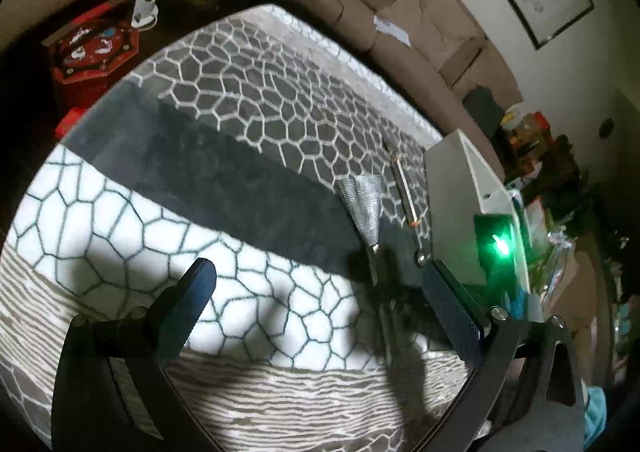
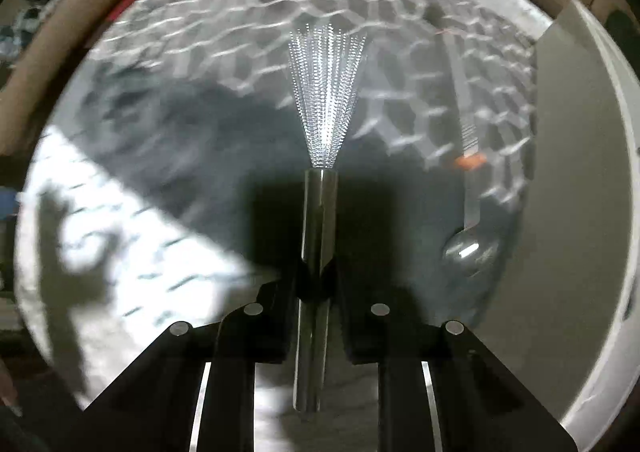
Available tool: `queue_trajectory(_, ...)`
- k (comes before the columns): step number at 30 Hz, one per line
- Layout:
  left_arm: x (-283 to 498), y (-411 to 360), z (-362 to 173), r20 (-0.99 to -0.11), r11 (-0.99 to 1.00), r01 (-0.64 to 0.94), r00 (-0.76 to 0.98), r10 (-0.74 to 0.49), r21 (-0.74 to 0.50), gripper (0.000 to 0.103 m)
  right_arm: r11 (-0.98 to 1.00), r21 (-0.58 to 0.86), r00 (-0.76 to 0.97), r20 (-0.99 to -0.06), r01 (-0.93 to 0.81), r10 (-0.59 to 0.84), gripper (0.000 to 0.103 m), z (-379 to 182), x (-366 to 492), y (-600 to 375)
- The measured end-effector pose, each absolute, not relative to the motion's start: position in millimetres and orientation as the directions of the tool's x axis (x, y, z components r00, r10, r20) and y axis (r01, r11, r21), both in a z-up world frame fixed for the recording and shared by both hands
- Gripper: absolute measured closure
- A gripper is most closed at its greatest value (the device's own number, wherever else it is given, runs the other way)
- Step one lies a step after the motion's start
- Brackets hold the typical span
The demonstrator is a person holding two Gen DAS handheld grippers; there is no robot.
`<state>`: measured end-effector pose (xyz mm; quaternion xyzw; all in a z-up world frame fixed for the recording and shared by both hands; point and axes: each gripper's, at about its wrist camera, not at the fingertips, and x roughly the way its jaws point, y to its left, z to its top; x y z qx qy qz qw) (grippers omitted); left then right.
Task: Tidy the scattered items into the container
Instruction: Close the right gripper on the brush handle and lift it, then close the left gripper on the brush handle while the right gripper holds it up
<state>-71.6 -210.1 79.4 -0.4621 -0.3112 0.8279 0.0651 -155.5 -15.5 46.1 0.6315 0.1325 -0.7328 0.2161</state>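
A metal wire whisk lies on the round glass table, its fan of wires pointing away from me. My right gripper points steeply down and is shut on the whisk's shiny handle. To its right lies a metal spoon with an orange band. The white container stands at the right edge. In the left wrist view my left gripper hovers open over the table with nothing between its fingers. The whisk, the spoon and the container lie ahead to its right.
Under the glass lies a rug with a honeycomb pattern. A brown sofa curves behind the table. A red box sits on the floor at the far left. A green light glows beside the container. Clutter fills the right side.
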Motion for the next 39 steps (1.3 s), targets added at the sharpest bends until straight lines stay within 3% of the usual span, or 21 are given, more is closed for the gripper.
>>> queue_trajectory(6, -79.5, -174.3, 45.9, -0.796, -0.844, 0.144, -0.442, 0.413, -0.517, 0.0, -0.828, 0.044, -0.18, -0.968, 0.559, -0.172, 0.081, 44.3, -87.9, -36.5)
queue_trajectory(8, -81.6, -166.9, 37.1, -0.817, -0.85, 0.161, -0.412, 0.404, -0.502, 0.0, -0.863, 0.078, -0.205, -0.957, 0.499, -0.204, 0.065, 48.9, -67.6, -28.2)
queue_trajectory(10, -83.6, -156.7, 32.9, -0.833, -0.865, 0.161, -0.4, 0.383, -0.475, 0.0, -0.878, 0.068, -0.276, -0.935, 0.474, -0.221, 0.058, 54.8, -43.6, -17.7)
queue_trajectory(14, -88.2, -137.0, 34.2, -0.834, -0.878, 0.156, -0.422, 0.355, -0.452, 0.003, -0.904, 0.114, -0.352, -0.895, 0.413, -0.274, 0.059, 54.8, -7.9, 2.5)
queue_trajectory(16, -91.1, -126.6, 32.1, -0.834, -0.878, 0.16, -0.424, 0.352, -0.452, 0.014, -0.907, 0.089, -0.412, -0.869, 0.412, -0.273, 0.059, 57.0, 5.1, 8.6)
queue_trajectory(20, -101.6, -102.1, 24.2, -0.859, -0.917, 0.119, -0.411, 0.304, -0.381, 0.019, -0.908, 0.022, -0.499, -0.83, 0.418, -0.249, 0.059, 57.8, 13.0, 12.2)
queue_trajectory(24, -105.3, -92.9, 22.3, -0.871, -0.94, 0.094, -0.416, 0.261, -0.327, 0.023, -0.907, 0.026, -0.499, -0.828, 0.42, -0.255, 0.072, 56.2, 17.5, 5.9)
queue_trajectory(26, -106.6, -92.1, 23.3, -0.864, -0.939, 0.088, -0.429, 0.264, -0.331, 0.038, -0.903, 0.03, -0.496, -0.828, 0.428, -0.262, 0.078, 53.2, 18.8, 0.5)
queue_trajectory(27, -107.6, -91.5, 23.1, -0.861, -0.939, 0.083, -0.433, 0.268, -0.334, 0.057, -0.902, 0.026, -0.507, -0.82, 0.43, -0.265, 0.079, 50.8, 15.6, -0.7)
queue_trajectory(28, -108.5, -91.7, 22.1, -0.862, -0.94, 0.081, -0.431, 0.266, -0.331, 0.068, -0.901, 0.024, -0.509, -0.818, 0.433, -0.266, 0.08, 49.3, 16.6, 0.6)
queue_trajectory(31, -109.1, -96.5, 17.9, -0.84, -0.901, 0.096, -0.415, 0.35, -0.423, 0.081, -0.894, 0.046, -0.51, -0.807, 0.446, -0.297, 0.085, 48.3, 18.5, 3.9)
queue_trajectory(34, -105.5, -108.5, 9.9, -0.777, -0.804, 0.145, -0.402, 0.485, -0.577, 0.082, -0.887, 0.097, -0.496, -0.799, 0.452, -0.34, 0.085, 49.6, 20.3, 9.0)
queue_trajectory(39, -99.5, -117.2, 8.1, -0.718, -0.728, 0.151, -0.386, 0.58, -0.669, 0.085, -0.879, 0.254, -0.477, -0.762, 0.402, -0.439, 0.084, 53.3, 14.7, 34.0)
